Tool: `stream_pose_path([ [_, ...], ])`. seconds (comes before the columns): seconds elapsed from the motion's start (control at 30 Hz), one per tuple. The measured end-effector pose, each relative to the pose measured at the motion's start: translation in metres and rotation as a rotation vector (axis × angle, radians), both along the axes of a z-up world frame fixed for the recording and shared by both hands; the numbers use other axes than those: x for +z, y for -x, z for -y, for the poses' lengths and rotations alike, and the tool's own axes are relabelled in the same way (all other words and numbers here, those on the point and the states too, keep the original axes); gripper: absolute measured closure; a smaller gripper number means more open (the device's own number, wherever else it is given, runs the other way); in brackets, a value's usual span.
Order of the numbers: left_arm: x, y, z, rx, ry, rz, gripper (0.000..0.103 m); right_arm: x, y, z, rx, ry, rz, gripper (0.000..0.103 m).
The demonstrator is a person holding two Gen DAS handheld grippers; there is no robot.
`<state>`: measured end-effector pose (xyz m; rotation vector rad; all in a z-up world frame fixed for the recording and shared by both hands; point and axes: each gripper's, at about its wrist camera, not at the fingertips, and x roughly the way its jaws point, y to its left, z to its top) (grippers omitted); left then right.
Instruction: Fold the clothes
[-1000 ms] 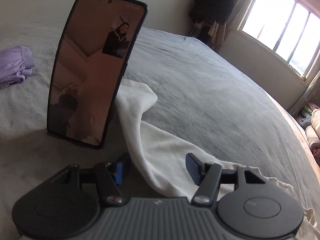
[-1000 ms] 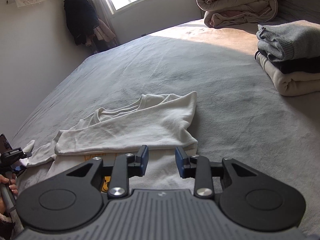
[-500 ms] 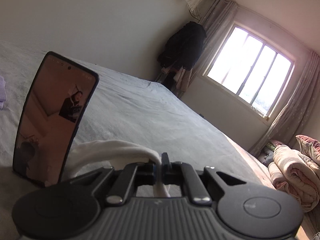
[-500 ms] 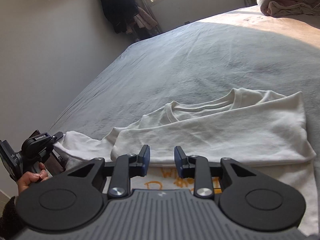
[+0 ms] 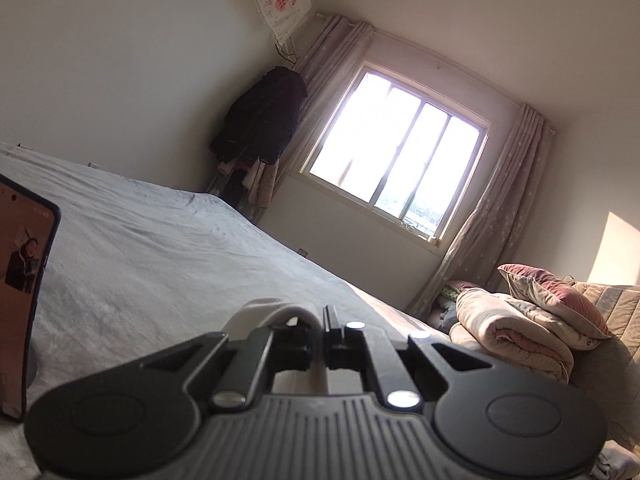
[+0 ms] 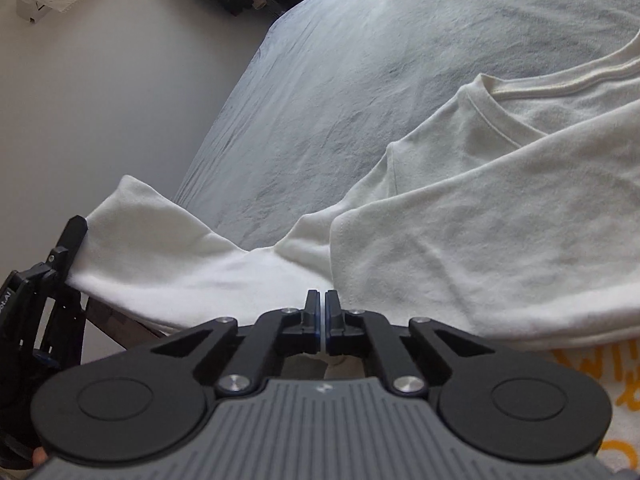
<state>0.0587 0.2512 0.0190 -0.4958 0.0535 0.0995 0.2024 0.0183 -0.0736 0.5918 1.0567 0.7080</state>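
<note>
White shirt point(image 6: 500, 208) spread near the bed's point(image 6: 360, 60) left edge, my left gripper point(image 5: 322, 336) clamped on its raised sleeve point(image 6: 168, 256), my right gripper point(image 6: 322, 312) pinching the sleeve's near fold.

Left claw point(image 5: 322, 334): fingers pressed together on a fold of white cloth, pointing about level; in the right wrist view it shows at 8 o'clock, gripping the sleeve end.
Right claw point(image 6: 323, 312): tilted downward, jaws closing, fingers nearly touching, thin white cloth between them.
Hand: fingertip barely visible at 7 o'clock, right wrist view.
</note>
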Motion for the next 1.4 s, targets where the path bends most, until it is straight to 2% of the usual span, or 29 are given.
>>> stream_pose_path([
  [0.13, 0.002, -0.011, 0.021, -0.077, -0.037, 0.013, 0.098, -0.003, 0.005, 0.001, -0.014, -0.033, 0.009, 0.103],
  [0.2, 0.004, -0.014, 0.030, -0.106, -0.052, 0.024, 0.098, 0.001, 0.007, 0.013, -0.024, -0.089, 0.000, 0.088],
  [0.37, 0.004, -0.020, 0.054, -0.188, -0.043, 0.029, 0.098, 0.012, 0.011, 0.057, -0.088, -0.196, -0.009, 0.088],
  [0.6, -0.006, -0.035, 0.099, -0.303, -0.080, -0.014, 0.098, 0.022, 0.013, 0.135, -0.223, -0.178, -0.008, 0.087],
  [0.67, -0.013, -0.040, 0.112, -0.334, -0.082, -0.042, 0.098, 0.025, 0.016, 0.155, -0.258, -0.172, 0.001, 0.084],
  [0.77, -0.025, -0.047, 0.131, -0.393, -0.085, -0.093, 0.098, 0.030, 0.023, 0.180, -0.301, -0.149, 0.027, 0.071],
  [0.9, -0.044, -0.053, 0.151, -0.483, -0.111, -0.189, 0.097, 0.037, 0.029, 0.199, -0.319, -0.102, 0.056, 0.071],
  [1.0, -0.064, -0.059, 0.159, -0.571, -0.149, -0.327, 0.096, 0.043, 0.034, 0.202, -0.303, -0.060, 0.087, 0.071],
  [1.03, -0.070, -0.061, 0.160, -0.598, -0.158, -0.375, 0.094, 0.045, 0.035, 0.200, -0.294, -0.048, 0.098, 0.071],
  [1.1, -0.080, -0.065, 0.161, -0.655, -0.168, -0.468, 0.083, 0.049, 0.036, 0.198, -0.277, -0.024, 0.119, 0.069],
  [1.17, -0.083, -0.059, 0.156, -0.684, -0.184, -0.499, 0.076, 0.053, 0.039, 0.189, -0.254, -0.006, 0.143, 0.066],
  [1.27, -0.073, -0.040, 0.142, -0.705, -0.216, -0.467, 0.057, 0.058, 0.040, 0.169, -0.198, 0.031, 0.184, 0.063],
  [1.4, -0.054, -0.013, 0.110, -0.747, -0.236, -0.372, 0.054, 0.065, 0.044, 0.138, -0.107, 0.123, 0.265, 0.059],
])
